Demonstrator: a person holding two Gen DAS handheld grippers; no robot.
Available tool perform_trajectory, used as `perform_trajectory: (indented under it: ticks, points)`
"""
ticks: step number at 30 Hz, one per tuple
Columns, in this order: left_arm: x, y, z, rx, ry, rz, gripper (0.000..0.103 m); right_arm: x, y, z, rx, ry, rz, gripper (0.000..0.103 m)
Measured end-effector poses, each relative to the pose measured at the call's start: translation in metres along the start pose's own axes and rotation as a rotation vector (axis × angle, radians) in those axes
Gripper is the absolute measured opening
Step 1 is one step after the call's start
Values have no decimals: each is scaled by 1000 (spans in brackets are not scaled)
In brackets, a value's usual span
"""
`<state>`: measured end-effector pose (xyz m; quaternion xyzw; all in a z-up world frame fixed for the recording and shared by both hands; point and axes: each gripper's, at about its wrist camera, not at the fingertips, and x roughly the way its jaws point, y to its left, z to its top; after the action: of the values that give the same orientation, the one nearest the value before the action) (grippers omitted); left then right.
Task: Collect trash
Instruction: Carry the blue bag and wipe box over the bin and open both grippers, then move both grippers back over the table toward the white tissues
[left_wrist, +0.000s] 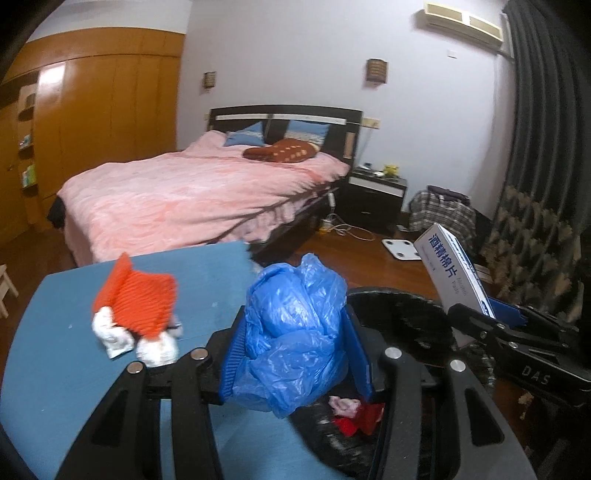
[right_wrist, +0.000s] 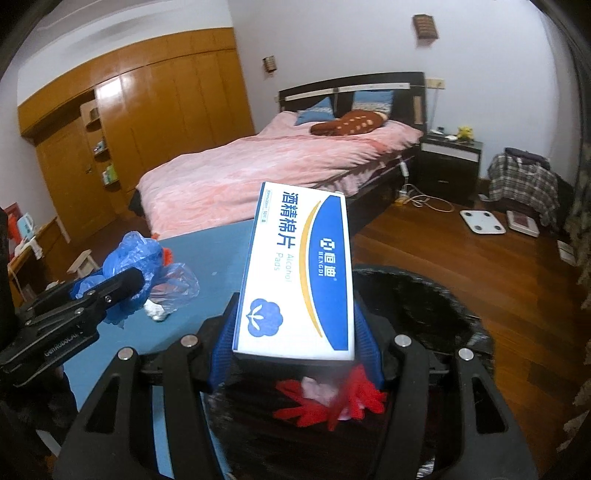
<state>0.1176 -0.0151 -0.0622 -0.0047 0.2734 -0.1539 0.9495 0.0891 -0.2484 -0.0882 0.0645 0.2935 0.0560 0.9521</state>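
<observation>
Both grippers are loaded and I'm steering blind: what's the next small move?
Probably open the right gripper: its alcohol pads box already hangs over the black bin, where red scraps lie. The left gripper holds the blue bag at the rim.

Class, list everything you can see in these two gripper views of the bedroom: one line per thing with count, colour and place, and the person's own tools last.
plastic bag: 1, blue, crumpled between the left tool's fingers
alcohol pads box: 1, white and blue, between the right tool's fingers
bin: 1, black-lined, beside the table, red and pink scraps inside
table: 1, blue top, foreground
knitted item: 1, orange-red, on the table
crumpled tissues: a few, white, beside the knitted item
bed: 1, pink cover, room centre
pillows: 2 blue, 1 brown, at the headboard
nightstand: 1, dark, right of bed
scale: 1, white, on the floor
wardrobe: 1, wooden, left wall
left hand-held gripper: 1, black, blue pads
right hand-held gripper: 1, black, blue pads
</observation>
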Motion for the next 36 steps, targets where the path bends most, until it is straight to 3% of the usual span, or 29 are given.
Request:
perform_trajectory:
  ticks: [16,18,21,22,27,29,36]
  points:
    - [44,-63,5,65,34,-124,50,3,-70,-20,67,19,-109,56]
    - [48,-67,5,68,40,-135,53,5,-75,-21,75,24,-115,56]
    - [53,-68,6,64,51,-160,71,9,-79,-23,79,31,-125,57]
    - [54,-68,6,63,51,-158,77,10,-80,-24,79,34,-130,59]
    - [53,-60,6,47,50,-138,84,11,-81,-28,89,31,-149,86]
    - [50,-52,7,34,47,-119,89,10,-79,-29,92,27,-153,92]
    - [38,-12,4,-3,41,-30,96,12,-69,-29,123,29,-145,96]
